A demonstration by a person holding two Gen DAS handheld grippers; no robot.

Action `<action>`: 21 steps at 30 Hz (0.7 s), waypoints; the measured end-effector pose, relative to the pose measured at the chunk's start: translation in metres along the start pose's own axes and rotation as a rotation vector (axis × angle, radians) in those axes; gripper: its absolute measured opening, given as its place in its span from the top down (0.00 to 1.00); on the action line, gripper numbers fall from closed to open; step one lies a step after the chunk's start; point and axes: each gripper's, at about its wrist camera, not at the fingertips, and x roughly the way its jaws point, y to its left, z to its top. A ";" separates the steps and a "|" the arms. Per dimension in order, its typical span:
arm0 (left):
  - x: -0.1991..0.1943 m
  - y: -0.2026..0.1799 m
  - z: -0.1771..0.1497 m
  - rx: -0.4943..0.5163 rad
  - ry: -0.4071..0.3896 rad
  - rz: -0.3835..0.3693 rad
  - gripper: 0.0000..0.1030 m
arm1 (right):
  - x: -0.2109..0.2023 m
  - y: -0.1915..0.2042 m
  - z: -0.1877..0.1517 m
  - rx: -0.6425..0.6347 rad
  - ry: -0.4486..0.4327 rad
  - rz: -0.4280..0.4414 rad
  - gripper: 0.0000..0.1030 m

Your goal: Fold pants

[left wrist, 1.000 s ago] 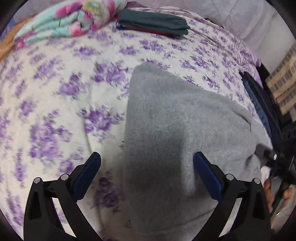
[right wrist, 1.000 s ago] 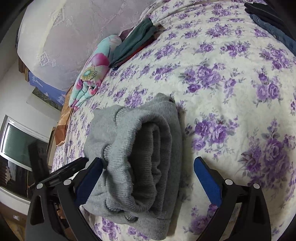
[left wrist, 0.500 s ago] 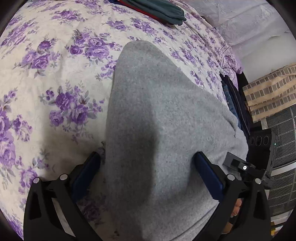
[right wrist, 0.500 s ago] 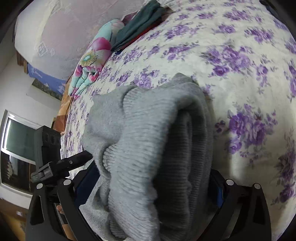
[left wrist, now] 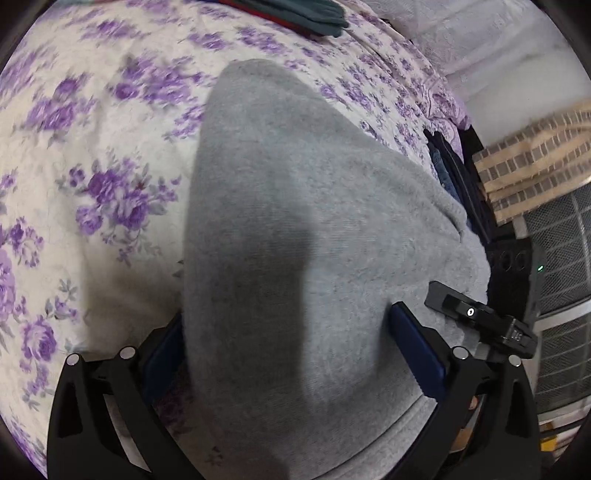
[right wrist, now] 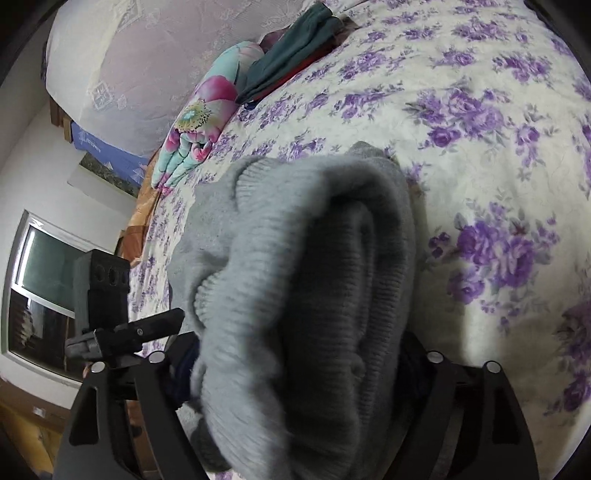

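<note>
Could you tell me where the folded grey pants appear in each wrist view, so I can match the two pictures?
Left wrist: the grey pants fill the centre as a smooth top face, running down between the left gripper fingers.
Right wrist: the grey pants fill the centre-left, showing their layered folded end between the right gripper fingers.
Shared landmark: the dark green folded clothes lie on the far side of the bed.

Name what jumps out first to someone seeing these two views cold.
The folded gray pants fill the middle of both views, their ribbed bundle lying between the wide-apart fingers of the right gripper, while the left gripper straddles their smooth side. Under them spreads the purple-flowered bedspread. At its far edge sits a bright floral bundle beside dark green folded clothes.
</note>
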 end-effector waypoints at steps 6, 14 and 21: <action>-0.028 -0.050 -0.007 0.142 -0.127 0.149 0.42 | -0.026 0.037 0.014 -0.179 -0.071 -0.031 0.48; -0.118 -0.110 0.074 0.293 -0.518 0.188 0.45 | -0.094 0.114 0.115 -0.495 -0.410 0.003 0.48; -0.138 -0.116 0.210 0.304 -0.729 0.286 0.40 | -0.063 0.138 0.259 -0.596 -0.570 0.025 0.44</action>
